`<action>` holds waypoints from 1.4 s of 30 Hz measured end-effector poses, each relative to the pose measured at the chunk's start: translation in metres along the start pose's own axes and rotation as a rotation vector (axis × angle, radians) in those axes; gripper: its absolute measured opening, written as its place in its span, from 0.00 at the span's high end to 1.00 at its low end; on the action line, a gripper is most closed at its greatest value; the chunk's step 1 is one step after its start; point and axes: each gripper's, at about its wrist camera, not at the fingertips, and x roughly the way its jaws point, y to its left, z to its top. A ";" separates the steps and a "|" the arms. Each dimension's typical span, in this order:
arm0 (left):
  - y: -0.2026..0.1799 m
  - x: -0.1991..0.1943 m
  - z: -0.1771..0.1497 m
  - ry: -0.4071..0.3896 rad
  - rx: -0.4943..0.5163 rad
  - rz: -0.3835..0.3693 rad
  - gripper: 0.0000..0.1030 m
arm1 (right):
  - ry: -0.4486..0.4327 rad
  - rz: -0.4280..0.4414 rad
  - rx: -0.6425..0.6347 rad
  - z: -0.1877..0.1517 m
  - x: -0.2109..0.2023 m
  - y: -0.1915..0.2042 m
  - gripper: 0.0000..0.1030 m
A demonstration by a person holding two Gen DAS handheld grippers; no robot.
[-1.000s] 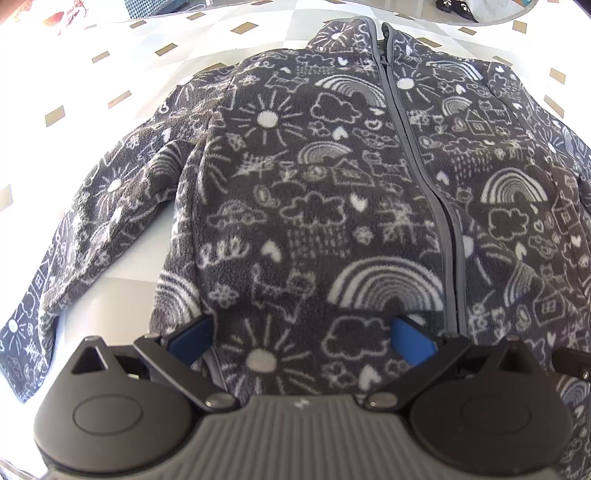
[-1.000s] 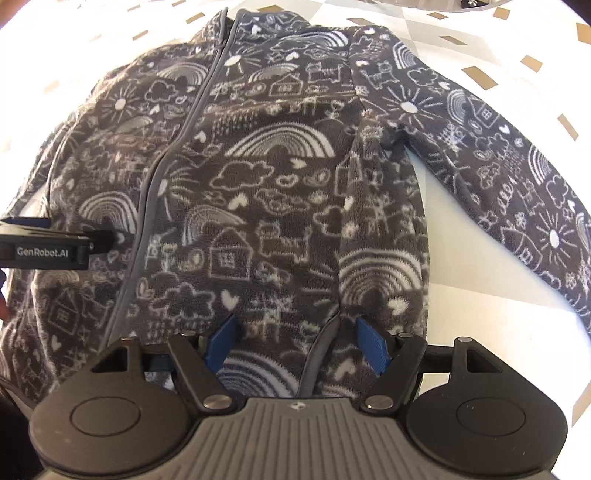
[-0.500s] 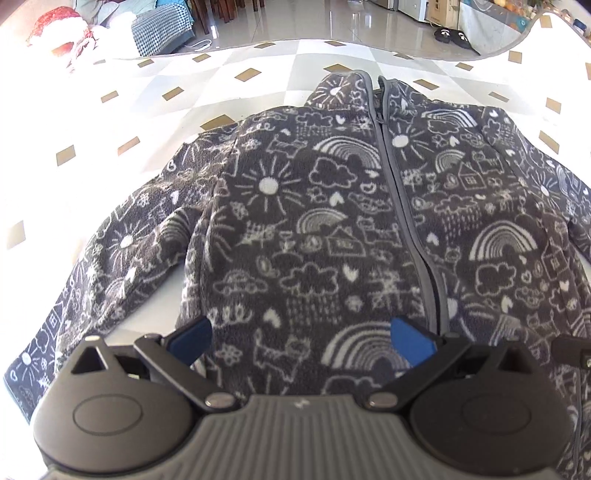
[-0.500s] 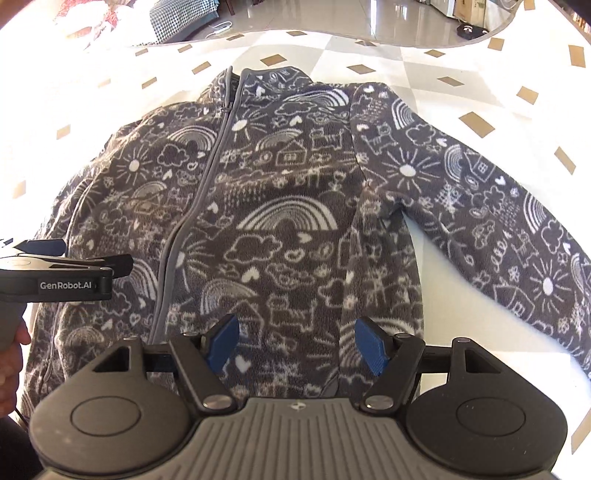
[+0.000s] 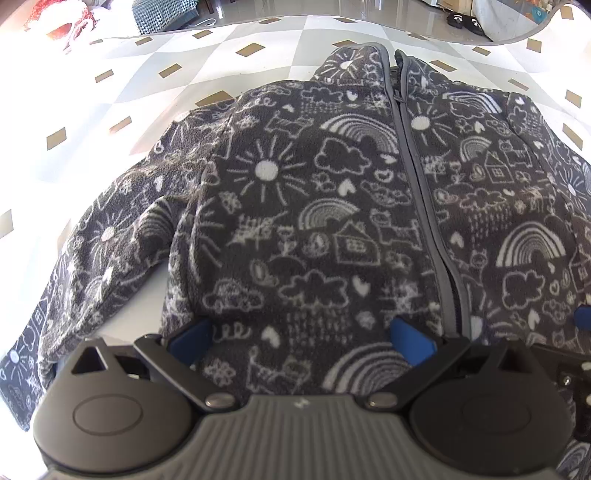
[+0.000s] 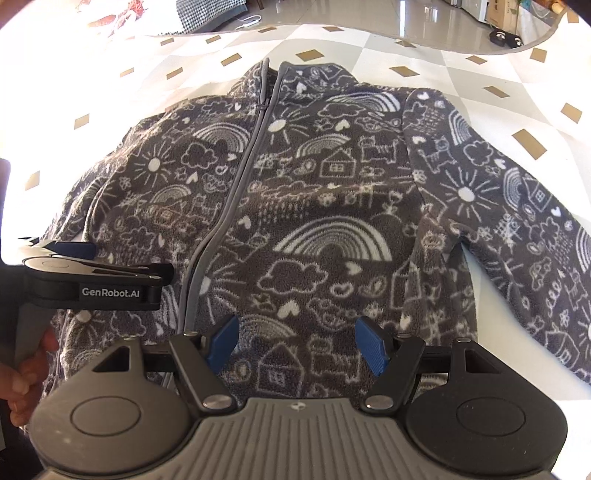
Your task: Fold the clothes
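A dark grey fleece jacket (image 5: 314, 229) with white doodle print lies flat and zipped on the table, front up, collar at the far end, sleeves spread to both sides. It also shows in the right wrist view (image 6: 332, 221). My left gripper (image 5: 301, 338) is open and empty, hovering over the jacket's left half near the hem. My right gripper (image 6: 297, 341) is open and empty over the right half near the hem. The left gripper also shows from the side in the right wrist view (image 6: 74, 254). The jacket's hem is hidden under the grippers.
The table has a white cloth with tan diamonds (image 5: 155, 85), and its far edge (image 6: 406, 40) curves behind the collar. Beyond it lie a tiled floor, black slippers (image 5: 463, 22) and a checked cushion (image 6: 207, 14). The left sleeve (image 5: 96, 258) and right sleeve (image 6: 524, 229) reach towards the table's sides.
Both grippers have moved forward along the jacket, away from the hem towards the chest, and the far table edge has come into view. Both stay open.
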 end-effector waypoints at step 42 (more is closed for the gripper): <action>-0.006 -0.004 0.008 -0.090 -0.021 -0.035 0.00 | -0.168 -0.157 0.095 0.019 -0.015 -0.029 0.35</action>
